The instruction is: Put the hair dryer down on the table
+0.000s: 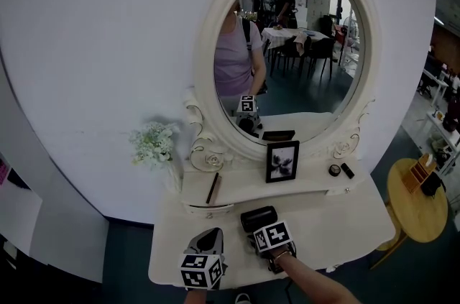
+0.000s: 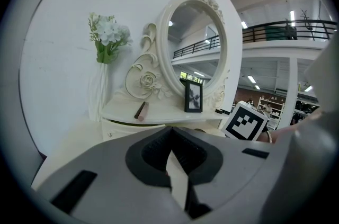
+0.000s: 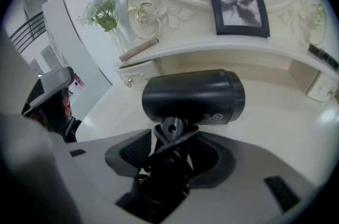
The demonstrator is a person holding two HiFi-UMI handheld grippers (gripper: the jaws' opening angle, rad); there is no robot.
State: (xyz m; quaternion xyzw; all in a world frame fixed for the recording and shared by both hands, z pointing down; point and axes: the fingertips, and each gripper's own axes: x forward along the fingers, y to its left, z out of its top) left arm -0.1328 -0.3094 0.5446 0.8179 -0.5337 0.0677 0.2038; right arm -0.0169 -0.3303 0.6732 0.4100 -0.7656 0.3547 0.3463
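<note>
A black hair dryer (image 3: 193, 97) has its barrel lying crosswise just over the white dressing table (image 1: 345, 216). Its folding handle runs back between the jaws of my right gripper (image 3: 170, 138), which is shut on it. In the head view the dryer (image 1: 257, 217) shows just beyond that gripper's marker cube, in front of the drawer. I cannot tell whether the barrel touches the tabletop. My left gripper (image 2: 170, 135) is shut with nothing in it, low over the table's front left (image 1: 207, 238), beside the right one.
An oval mirror (image 1: 287, 44) in a carved frame stands on a raised shelf with a photo frame (image 1: 282, 161), a brown stick (image 1: 213, 188) and small dark items (image 1: 340, 169). White flowers (image 1: 153, 144) stand at the left. A round wooden side table (image 1: 420, 198) is at the right.
</note>
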